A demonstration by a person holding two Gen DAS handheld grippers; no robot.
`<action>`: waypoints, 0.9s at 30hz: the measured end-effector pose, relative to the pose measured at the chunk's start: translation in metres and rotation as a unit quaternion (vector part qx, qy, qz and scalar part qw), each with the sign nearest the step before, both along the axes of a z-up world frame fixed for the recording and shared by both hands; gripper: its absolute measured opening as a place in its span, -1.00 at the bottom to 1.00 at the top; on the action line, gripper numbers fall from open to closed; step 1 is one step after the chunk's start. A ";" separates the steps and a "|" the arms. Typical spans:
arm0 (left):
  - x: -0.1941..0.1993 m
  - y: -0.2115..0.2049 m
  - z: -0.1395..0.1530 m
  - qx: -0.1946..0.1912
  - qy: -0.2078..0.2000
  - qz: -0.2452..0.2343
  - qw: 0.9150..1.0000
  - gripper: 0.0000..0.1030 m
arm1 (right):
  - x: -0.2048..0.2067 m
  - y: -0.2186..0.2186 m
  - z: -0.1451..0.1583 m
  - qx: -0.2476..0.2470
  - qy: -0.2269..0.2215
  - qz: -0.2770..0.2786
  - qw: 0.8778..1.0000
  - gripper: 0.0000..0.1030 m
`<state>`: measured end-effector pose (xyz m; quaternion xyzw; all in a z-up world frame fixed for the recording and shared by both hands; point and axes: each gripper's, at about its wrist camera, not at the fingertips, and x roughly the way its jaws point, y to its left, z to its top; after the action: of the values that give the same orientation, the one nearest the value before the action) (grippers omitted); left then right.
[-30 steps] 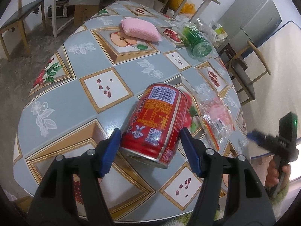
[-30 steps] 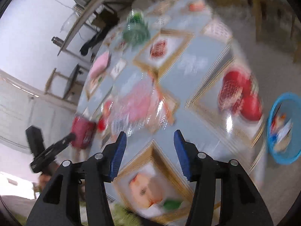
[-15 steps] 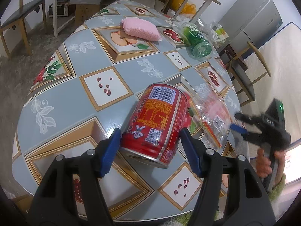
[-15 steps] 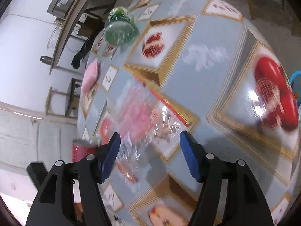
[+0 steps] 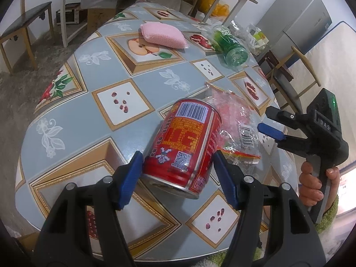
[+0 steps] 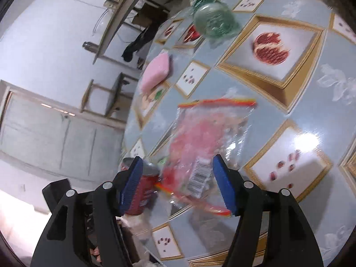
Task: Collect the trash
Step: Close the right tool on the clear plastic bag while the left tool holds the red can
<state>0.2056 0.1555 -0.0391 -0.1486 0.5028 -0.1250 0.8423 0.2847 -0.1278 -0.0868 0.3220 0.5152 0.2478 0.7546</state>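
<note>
On the fruit-print table [image 5: 124,133], two pickups are under way.
Left gripper [image 5: 178,175] pinches the red can [image 5: 187,142]; right gripper [image 6: 178,182], spread, must close on the plastic wrapper [image 6: 200,138].

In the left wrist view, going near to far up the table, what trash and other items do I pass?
Red can → clear plastic wrapper → green bottle → pink sponge.

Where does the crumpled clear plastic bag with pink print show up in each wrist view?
Left wrist: clear plastic bag right of centre, behind the red can.
Right wrist: bag at centre, ahead of the blue pads.
Shared landmark: pink sponge.
</note>
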 end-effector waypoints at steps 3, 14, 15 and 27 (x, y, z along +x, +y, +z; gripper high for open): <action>-0.001 -0.002 0.000 0.000 -0.001 -0.003 1.000 0.20 | -0.003 0.009 0.001 -0.006 -0.004 0.010 1.000 0.15; -0.002 -0.004 0.000 -0.002 -0.004 -0.004 1.000 0.20 | -0.009 0.014 0.003 -0.159 -0.004 -0.006 0.987 0.08; -0.002 -0.005 0.000 -0.003 -0.004 -0.006 1.000 0.20 | -0.006 0.015 -0.004 -0.152 0.014 0.001 0.988 0.09; 0.000 -0.009 -0.001 -0.003 -0.007 -0.011 1.000 0.20 | -0.010 0.035 -0.013 -0.039 0.020 0.034 0.998 -0.36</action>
<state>0.2056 0.1465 -0.0403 -0.1445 0.4985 -0.1371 0.8437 0.2743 -0.0924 -0.0993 0.2799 0.5501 0.2461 0.7473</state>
